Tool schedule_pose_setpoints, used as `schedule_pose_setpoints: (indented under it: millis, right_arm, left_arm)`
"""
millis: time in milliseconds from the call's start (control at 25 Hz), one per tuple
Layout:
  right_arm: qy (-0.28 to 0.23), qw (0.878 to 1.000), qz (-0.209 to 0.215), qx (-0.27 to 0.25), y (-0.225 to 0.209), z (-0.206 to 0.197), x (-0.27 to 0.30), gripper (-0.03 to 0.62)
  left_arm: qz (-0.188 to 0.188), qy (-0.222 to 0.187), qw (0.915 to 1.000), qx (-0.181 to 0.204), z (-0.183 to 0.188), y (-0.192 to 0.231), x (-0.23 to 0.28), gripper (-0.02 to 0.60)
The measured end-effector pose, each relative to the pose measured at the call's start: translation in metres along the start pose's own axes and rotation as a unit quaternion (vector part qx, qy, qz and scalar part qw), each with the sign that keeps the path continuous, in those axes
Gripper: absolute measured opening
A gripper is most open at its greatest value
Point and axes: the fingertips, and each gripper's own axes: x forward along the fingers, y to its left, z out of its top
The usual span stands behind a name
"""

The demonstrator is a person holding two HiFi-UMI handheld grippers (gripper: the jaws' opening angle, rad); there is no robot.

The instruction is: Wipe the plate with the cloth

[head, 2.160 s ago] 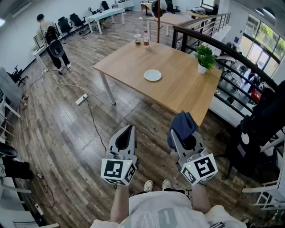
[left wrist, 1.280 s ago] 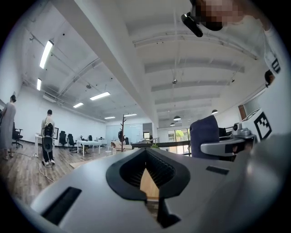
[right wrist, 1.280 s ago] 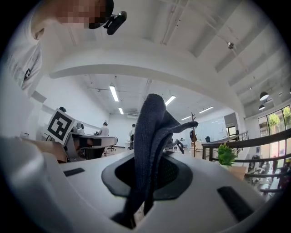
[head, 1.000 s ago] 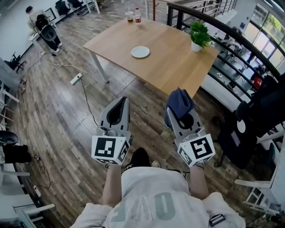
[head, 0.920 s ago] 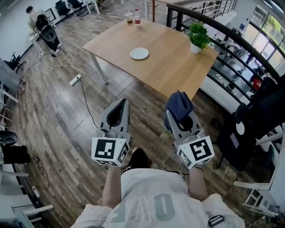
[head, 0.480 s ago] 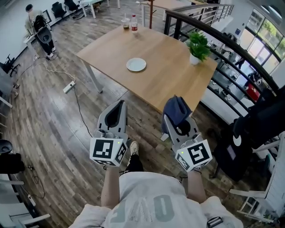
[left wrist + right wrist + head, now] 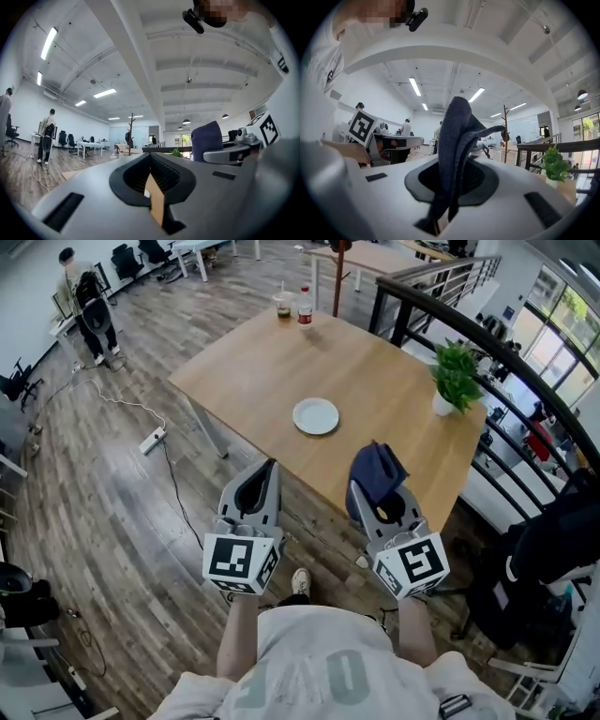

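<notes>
The plate [image 7: 316, 415], white and probably hard, slick and breakable, lies flat on the counter [image 7: 403, 399], ahead of both tongs. The cloth [image 7: 378, 472], soft and limp, is pinched in the right tongs [image 7: 375, 507] and flops over their tip. The left tongs [image 7: 265, 474] are pressed together on nothing and could steady the rim. The counter's near edge lies just ahead, with open room around the plate. A potted plant [image 7: 456, 377] stands off to the right.

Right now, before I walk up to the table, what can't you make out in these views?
- Plate surface: too small in the head view to tell clean from dirty; neither gripper view clearly shows it.
- Table near edge: head view, partly behind the cloth and the right gripper.
- Bottle label: head view, too small.
</notes>
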Motion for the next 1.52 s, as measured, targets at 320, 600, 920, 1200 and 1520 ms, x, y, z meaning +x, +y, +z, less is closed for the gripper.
schedule_pose_setpoints:
  millis: [320, 600, 920, 1200, 1520]
  right_arm:
    - [0.043, 0.999, -0.008, 0.001, -0.013, -0.017, 0.075, 0.052]
    - [0.071, 0.997, -0.008, -0.014, -0.055, -0.04, 0.112, 0.052]
    - [0.059, 0.998, -0.008, -0.008, -0.115, -0.044, 0.164, 0.052]
    - [0.046, 0.999, -0.005, 0.009, -0.153, -0.054, 0.191, 0.052]
    - [0.059, 0.998, -0.017, 0.004, -0.168, -0.057, 0.202, 0.052]
  left_arm:
    - [0.027, 0.023, 0.9986, -0.04, -0.03, 0.09, 0.038, 0.006]
    - [0.034, 0.06, 0.9939, -0.086, -0.071, 0.098, 0.084, 0.006]
    - [0.003, 0.07, 0.9933, -0.093, -0.069, 0.097, 0.168, 0.007]
    - [0.012, 0.082, 0.9939, -0.073, -0.062, 0.109, 0.212, 0.006]
    - [0.002, 0.122, 0.9809, -0.151, -0.095, 0.13, 0.254, 0.008]
